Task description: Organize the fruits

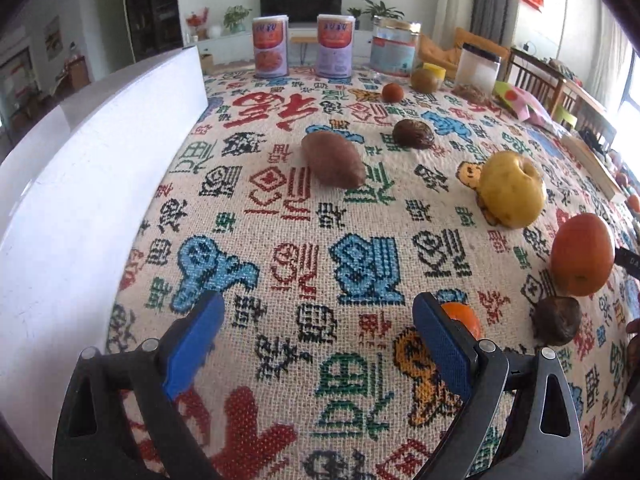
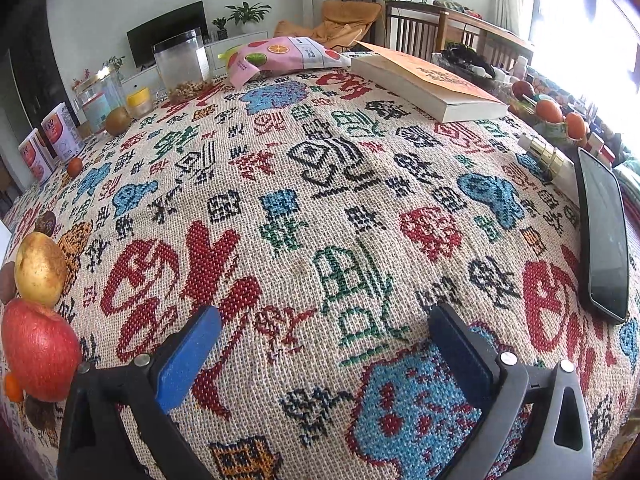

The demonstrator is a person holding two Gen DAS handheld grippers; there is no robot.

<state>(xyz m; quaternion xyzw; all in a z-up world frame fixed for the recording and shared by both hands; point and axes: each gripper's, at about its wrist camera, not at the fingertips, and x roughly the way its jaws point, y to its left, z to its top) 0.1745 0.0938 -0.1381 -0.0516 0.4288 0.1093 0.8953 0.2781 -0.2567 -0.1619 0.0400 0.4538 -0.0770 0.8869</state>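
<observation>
Both tools wide, nothing between the pads. We have the left gripper (image 1: 318, 344) over bare tablecloth (image 1: 280, 240), blue pads spread. Right gripper (image 2: 324, 344) same, over the cloth with no fruit near its pads.

Fruit from the left wrist view, clock-face from the left gripper:
- small orange fruit (image 1: 464, 316) at 3 o'clock, just behind the right pad, partly hidden
- dark wrinkled fruit (image 1: 556, 320) further out at 3
- red-orange apple (image 1: 582, 254) at 2, near the wrinkled one
- yellow apple (image 1: 512, 188) at 1–2
- sweet potato (image 1: 332, 158) at 12, well apart
- second dark wrinkled fruit (image 1: 413, 134) at 12–1
- small red fruit (image 1: 392, 92) and kiwi (image 1: 424, 79) far out at 12–1, near the jars (image 1: 394, 46)

White box (image 1: 80, 152) runs along 9–11.

Right wrist view: the same apples sit at 9 o'clock at the frame edge, red apple (image 2: 40, 350) touching yellow apple (image 2: 40, 274) as seen. Book (image 2: 428, 84) at 1, phone (image 2: 604, 236) at 2–3, snack bag (image 2: 280, 56) at 12. All fruit lies loose on the cloth.
</observation>
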